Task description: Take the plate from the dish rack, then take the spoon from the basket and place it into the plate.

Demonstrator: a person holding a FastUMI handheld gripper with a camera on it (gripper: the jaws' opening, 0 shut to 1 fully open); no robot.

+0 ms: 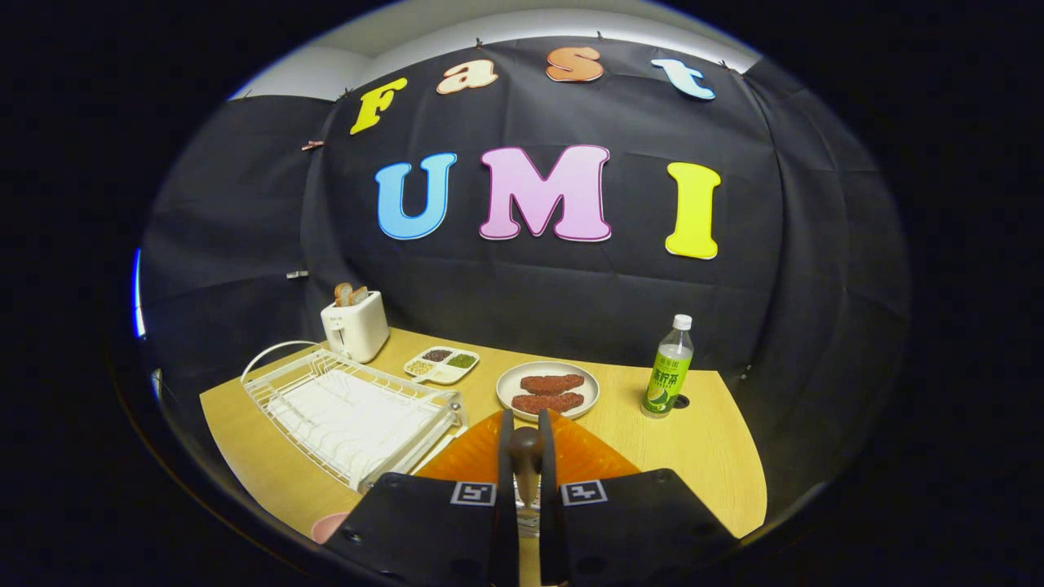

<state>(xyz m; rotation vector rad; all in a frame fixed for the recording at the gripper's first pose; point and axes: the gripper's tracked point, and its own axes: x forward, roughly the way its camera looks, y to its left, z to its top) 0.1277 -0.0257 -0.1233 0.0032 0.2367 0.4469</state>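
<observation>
The gripper [526, 456] has its fingers pinched on the brown handle of the spoon [526, 450], carrying it upright so it won't slip. Right beneath and just ahead sits an orange basket [583, 452]. A pink plate [326, 526] peeks out low to the left of the fingers. The white dish rack [351, 408] lies further left, emptied. I'd guess the spoon goes to the plate next.

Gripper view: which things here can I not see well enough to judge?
- Spoon: the brown handle shows between the fingers of the gripper, which press on it; its bowl is hidden behind them.
- Orange basket: the gripper covers most of it.
- Pink thing beside the dish rack: cut off; plate or not, cannot tell.
- Divided dish: contents too small.
</observation>
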